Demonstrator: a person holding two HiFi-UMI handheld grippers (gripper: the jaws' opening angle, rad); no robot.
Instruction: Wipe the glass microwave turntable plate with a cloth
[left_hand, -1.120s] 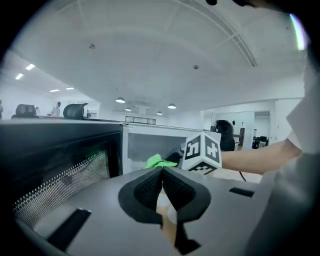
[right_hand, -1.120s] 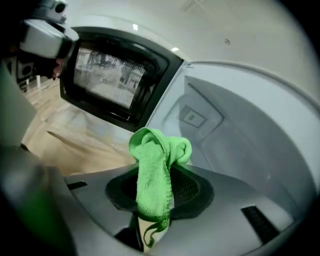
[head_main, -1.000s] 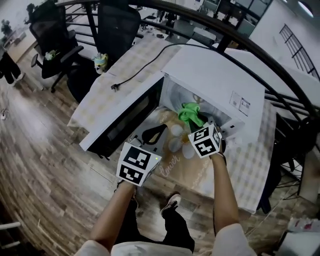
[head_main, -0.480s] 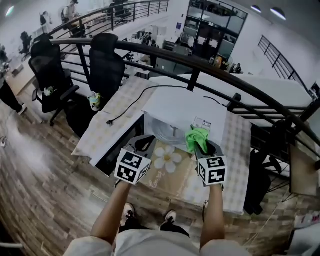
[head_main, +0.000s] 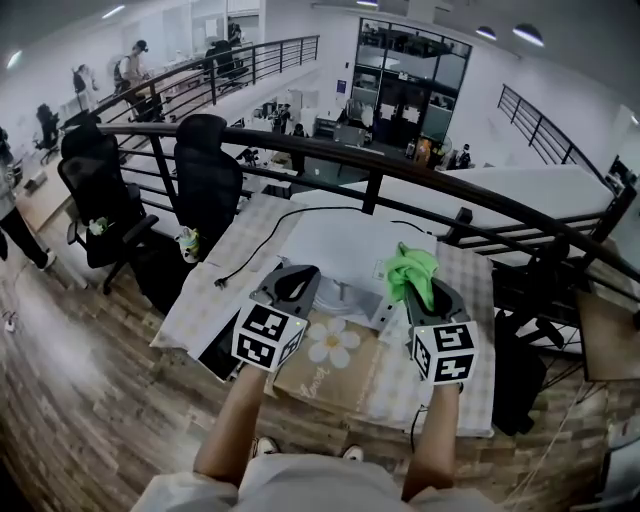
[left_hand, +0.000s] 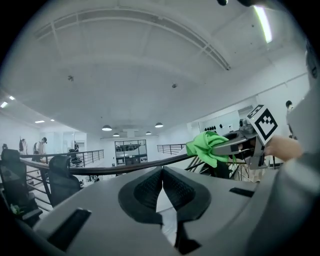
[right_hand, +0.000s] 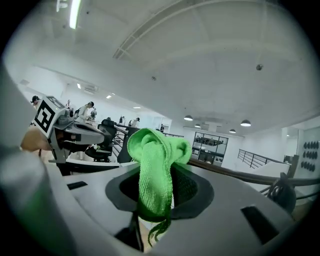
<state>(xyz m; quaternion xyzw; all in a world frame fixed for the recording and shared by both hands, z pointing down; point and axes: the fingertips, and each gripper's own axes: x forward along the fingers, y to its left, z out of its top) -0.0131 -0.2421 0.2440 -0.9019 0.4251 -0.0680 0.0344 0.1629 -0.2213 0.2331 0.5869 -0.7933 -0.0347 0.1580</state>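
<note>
Checked table (head_main: 203, 298) by mezzanine railing (head_main: 330, 152), white microwave (head_main: 345, 240) on top. Held above: left gripper (head_main: 288, 284) jaws pressed together, empty; right gripper (head_main: 428, 292) clamping green cloth (head_main: 412, 268).

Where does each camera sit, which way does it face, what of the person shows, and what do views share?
Head view: on the person's head, facing down over the microwave; both forearms, left gripper, right gripper show.
Left gripper view: on the left gripper, along its shut jaws toward the ceiling; right gripper and hand show.
Right gripper view: on the right gripper, along jaws shut on the green cloth; left gripper shows.
Shared: the cloth, in all three.
</note>
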